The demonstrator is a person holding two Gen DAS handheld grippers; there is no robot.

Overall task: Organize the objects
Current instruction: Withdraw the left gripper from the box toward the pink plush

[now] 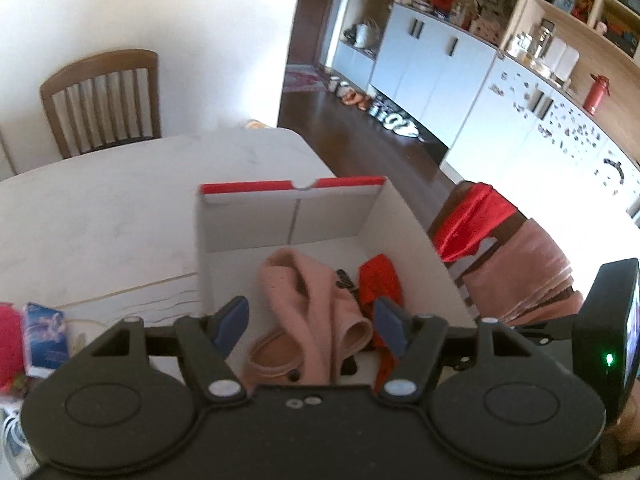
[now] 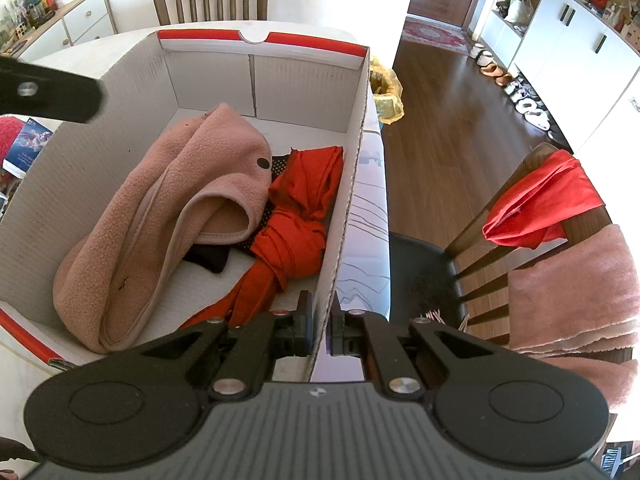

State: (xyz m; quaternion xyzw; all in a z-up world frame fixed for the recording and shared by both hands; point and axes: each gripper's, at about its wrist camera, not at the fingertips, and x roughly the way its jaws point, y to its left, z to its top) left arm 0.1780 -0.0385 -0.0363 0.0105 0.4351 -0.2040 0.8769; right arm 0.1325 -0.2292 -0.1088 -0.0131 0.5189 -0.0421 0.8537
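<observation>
Box wall (image 2: 344,216) pinched between right fingers (image 2: 305,316)

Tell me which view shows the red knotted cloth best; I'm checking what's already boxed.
Right wrist view: the red knotted cloth lies fully visible beside the pink fleece. Left wrist view shows only part, behind the gripper's finger.

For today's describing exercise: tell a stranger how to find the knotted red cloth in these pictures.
Start at the white cardboard box with red-trimmed rims on the table. Inside, right of the pink fleece garment, lies the red cloth. Unlike the loose red cloth on the chair, it is knotted.
</observation>
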